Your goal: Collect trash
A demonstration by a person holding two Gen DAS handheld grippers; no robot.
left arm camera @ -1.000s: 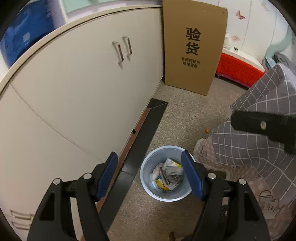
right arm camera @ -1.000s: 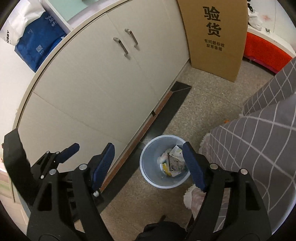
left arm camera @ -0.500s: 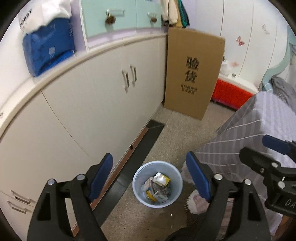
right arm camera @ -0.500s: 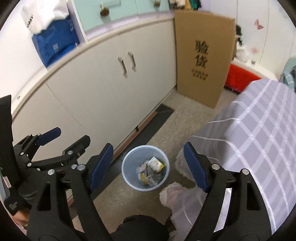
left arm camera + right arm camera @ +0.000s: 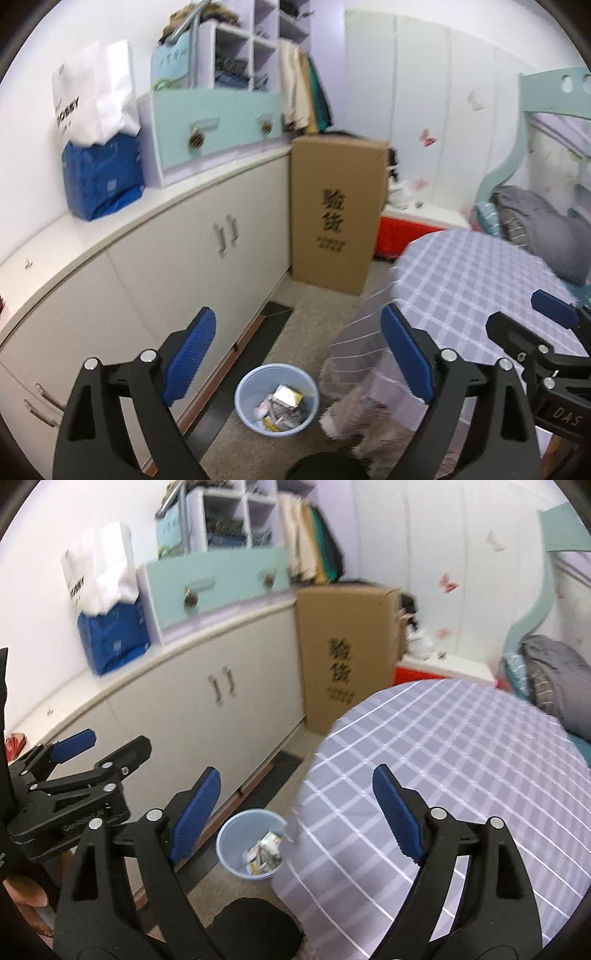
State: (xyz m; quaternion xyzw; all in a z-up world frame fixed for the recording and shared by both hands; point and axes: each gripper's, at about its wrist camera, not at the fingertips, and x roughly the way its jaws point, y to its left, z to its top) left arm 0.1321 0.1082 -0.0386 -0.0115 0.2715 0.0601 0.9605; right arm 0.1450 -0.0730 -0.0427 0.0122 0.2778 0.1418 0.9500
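Looking at the scene: both views face a cabinet wall, with a round table on the right.
Task's thing: the blue bin (image 5: 276, 397), holding wrappers and paper scraps (image 5: 282, 404), stands on the floor (image 5: 314, 314) between the cabinet (image 5: 184, 258) and the draped table edge.
Left hand-held gripper (image 5: 299, 358): jaws opening, already very wide, nothing between the blue pads, nothing held.
Right hand-held gripper (image 5: 295, 812): jaws opening as well, wide, empty; only the bin and cloth show through the gap.
Key relation: the bin lies below and ahead of both hand-held grippers, well apart from either, low in the gap between each pair of fingers.
Nearer hand: I judge the left one better placed, since the bin sits whole and centred in its view; from the right wrist view the checked cloth on the tabletop (image 5: 461, 775) cuts across the bin's right rim.
Long axis: the bin is round and upright with its mouth facing up, so no side is favoured.
Tabletop: the part in view shows no loose trash.
Coming move, as a judgement: any further trash must be found elsewhere, then carried back down to the bin, keeping left of the hanging cloth.
Far side: a tall cardboard box (image 5: 334, 214) leans by the cabinet's end, clear of the bin.
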